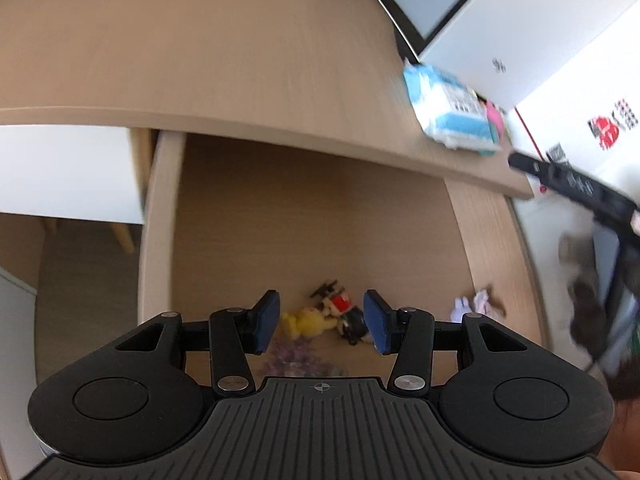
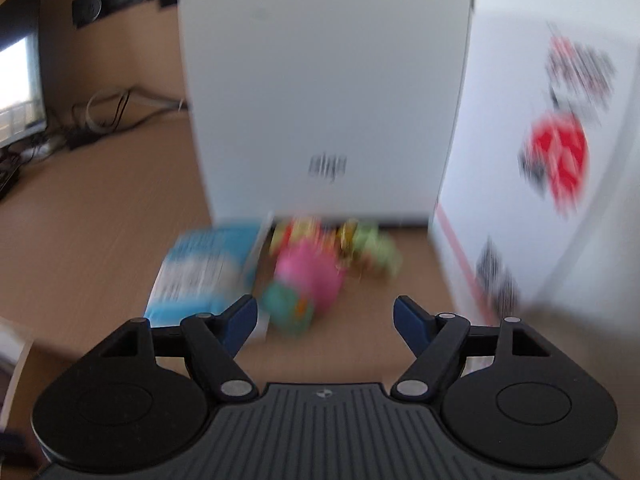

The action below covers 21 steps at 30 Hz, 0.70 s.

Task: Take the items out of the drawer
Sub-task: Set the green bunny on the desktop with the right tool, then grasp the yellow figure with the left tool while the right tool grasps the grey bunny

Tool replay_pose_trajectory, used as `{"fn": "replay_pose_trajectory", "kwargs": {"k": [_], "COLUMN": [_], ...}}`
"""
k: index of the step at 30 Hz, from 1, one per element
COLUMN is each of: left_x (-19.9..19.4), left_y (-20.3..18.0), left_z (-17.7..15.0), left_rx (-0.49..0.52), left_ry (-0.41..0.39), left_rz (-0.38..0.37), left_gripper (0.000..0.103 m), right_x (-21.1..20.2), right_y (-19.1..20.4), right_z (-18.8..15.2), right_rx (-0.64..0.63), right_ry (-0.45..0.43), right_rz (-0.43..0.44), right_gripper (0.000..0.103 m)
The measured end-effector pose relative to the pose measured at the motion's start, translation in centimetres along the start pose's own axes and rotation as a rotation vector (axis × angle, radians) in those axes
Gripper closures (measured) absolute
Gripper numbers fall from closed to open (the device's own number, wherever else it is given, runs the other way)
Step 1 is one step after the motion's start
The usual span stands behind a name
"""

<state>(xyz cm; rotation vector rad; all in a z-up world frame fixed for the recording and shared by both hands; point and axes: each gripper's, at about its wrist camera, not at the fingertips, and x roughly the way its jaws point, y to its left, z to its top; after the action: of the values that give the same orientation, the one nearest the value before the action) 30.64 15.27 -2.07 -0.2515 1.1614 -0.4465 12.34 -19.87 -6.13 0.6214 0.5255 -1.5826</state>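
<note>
In the left wrist view the wooden drawer [image 1: 160, 220] is pulled out under the desk top. Small toys lie at its near end: a yellow figure [image 1: 306, 322], a red and black figure [image 1: 344, 312], a purple tuft [image 1: 294, 358] and a small white and pink figure [image 1: 476, 306] at the right. My left gripper [image 1: 320, 322] hangs open above the yellow and red figures. My right gripper [image 2: 324, 322] is open over the desk top, empty, in front of a blurred pink and teal toy [image 2: 308, 280], a green toy [image 2: 374, 254] and a blue pack [image 2: 200, 272].
A white box [image 2: 320, 80] stands behind the toys, a white printed carton [image 2: 540, 160] to its right. Cables and a monitor [image 2: 18, 80] lie at the far left. In the left wrist view the blue pack [image 1: 448, 108] sits on the desk top [image 1: 200, 60]; the other gripper [image 1: 576, 188] shows at right.
</note>
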Motion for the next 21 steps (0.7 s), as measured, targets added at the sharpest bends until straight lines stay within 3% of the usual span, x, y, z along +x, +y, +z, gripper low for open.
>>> {"fn": "replay_pose_trajectory", "kwargs": {"k": [4,10,14,17,21], "left_x": [1.4,2.9,4.7,5.3,5.9], "left_y": [-1.0,-2.1,-2.1,-2.0,-4.8], "left_z": [0.2,-0.1,-0.5,-0.3,-0.4], "left_rx": [0.076,0.214,0.159,0.098,0.373], "left_ry": [0.053,0.124,0.191,0.189,0.2], "left_rz": [0.015,0.032,0.079,0.061,0.075], "left_gripper": [0.053,0.053,0.053,0.053,0.053], "right_x": [-2.4,-5.7,-7.6,-8.4,-8.9], "right_y": [0.2,-1.0,-2.1,-2.3,-2.4], "right_z": [-3.0,-4.7,-5.1,-5.5,-6.5], "right_rx": [0.02,0.032,0.099,0.115,0.114], "right_ry": [0.051,0.062,0.064,0.065,0.087], "right_rz": [0.005,-0.036,-0.045,-0.065,-0.076], "right_gripper": [0.015,0.006,0.005,0.005,0.005]}}
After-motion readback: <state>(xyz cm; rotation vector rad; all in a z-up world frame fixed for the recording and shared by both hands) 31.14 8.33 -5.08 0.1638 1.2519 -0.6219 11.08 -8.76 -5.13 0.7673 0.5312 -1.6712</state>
